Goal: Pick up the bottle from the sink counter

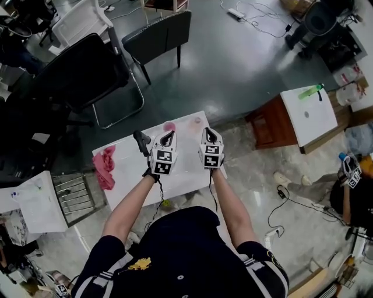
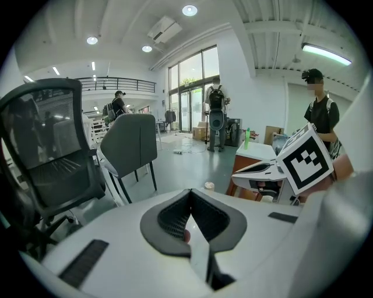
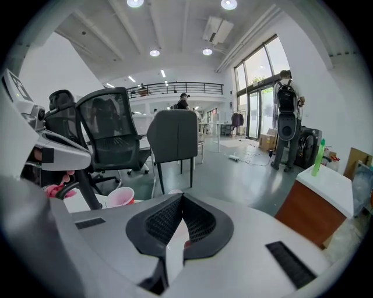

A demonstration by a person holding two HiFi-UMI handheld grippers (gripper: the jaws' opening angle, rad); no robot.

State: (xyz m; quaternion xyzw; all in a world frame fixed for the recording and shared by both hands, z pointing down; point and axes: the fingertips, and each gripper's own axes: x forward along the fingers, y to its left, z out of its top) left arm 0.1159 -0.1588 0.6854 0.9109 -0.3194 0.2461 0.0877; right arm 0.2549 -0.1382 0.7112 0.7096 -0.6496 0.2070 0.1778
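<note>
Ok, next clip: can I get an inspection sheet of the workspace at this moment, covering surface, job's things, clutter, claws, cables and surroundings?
Surface: white table under both hands; the white sink counter stands apart, off to the right.
Job's things: green bottle on that counter's far edge, untouched.
Clutter: pink cloth and pink cup on the table.
Claws: left claw shut, nothing in it; right claw shut, nothing in it.
Cables: power strip with loose leads on the floor; another floor cable to the person's right.
Surroundings: black office chair, grey chair, a bystander near the windows.
</note>
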